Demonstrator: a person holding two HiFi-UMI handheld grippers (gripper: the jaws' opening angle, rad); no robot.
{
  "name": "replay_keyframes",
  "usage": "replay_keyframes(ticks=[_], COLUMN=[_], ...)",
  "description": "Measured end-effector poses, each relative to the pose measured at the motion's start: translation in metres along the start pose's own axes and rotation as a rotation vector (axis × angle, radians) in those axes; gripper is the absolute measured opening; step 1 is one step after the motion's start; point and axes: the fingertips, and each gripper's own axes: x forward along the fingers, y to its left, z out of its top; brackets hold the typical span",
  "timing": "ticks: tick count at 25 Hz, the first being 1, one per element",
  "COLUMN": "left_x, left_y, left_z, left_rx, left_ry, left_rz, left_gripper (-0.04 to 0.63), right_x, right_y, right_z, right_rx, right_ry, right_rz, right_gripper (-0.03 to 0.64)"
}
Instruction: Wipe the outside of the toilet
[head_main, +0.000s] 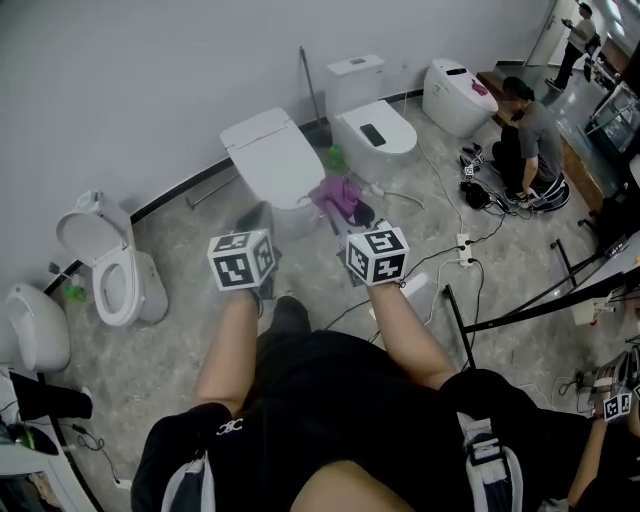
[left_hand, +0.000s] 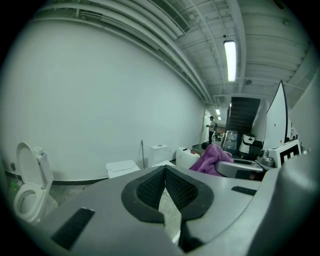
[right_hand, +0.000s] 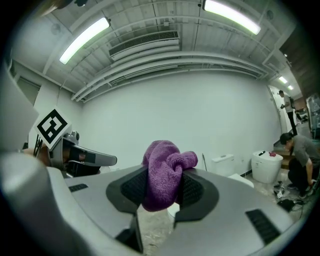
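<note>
A white toilet with a shut lid (head_main: 270, 158) stands against the wall straight ahead; the left gripper view shows this toilet (left_hand: 122, 168) low and far off. My right gripper (head_main: 352, 215) is shut on a purple cloth (head_main: 340, 197), which bulges up between its pads (right_hand: 162, 175), held in the air short of the toilet. My left gripper (head_main: 256, 222) hovers beside it to the left, its jaws shut with nothing between them (left_hand: 165, 172). The cloth (left_hand: 212, 159) shows at the right of the left gripper view.
A second shut toilet (head_main: 372, 128) stands right of the first, and a round one (head_main: 458, 95) farther right. An open-lid toilet (head_main: 110, 272) and a urinal (head_main: 32, 328) are at the left. A person (head_main: 530, 140) crouches at the back right. Cables (head_main: 462, 245) lie on the floor.
</note>
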Motion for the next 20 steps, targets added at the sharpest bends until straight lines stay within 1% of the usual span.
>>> replay_keyframes(ticks=[4, 7, 10, 15, 20], left_x=[0.045, 0.08, 0.115, 0.171, 0.232], left_y=[0.026, 0.055, 0.085, 0.128, 0.185], left_z=[0.011, 0.019, 0.028, 0.047, 0.05], left_rx=[0.0, 0.0, -0.009, -0.033, -0.046], left_ry=[0.005, 0.027, 0.052, 0.07, 0.119], left_rz=[0.0, 0.002, 0.013, 0.025, 0.043], left_gripper=[0.008, 0.008, 0.008, 0.008, 0.008], right_x=[0.048, 0.095, 0.141, 0.219, 0.307], right_y=[-0.022, -0.029, -0.031, -0.041, -0.05], right_z=[-0.004, -0.006, -0.004, 0.001, -0.007], right_rx=[0.002, 0.01, -0.001, -0.049, -0.025], right_ry=[0.012, 0.028, 0.05, 0.074, 0.086], right_rz=[0.0, 0.009, 0.04, 0.101, 0.144], right_gripper=[0.135, 0.138, 0.14, 0.14, 0.14])
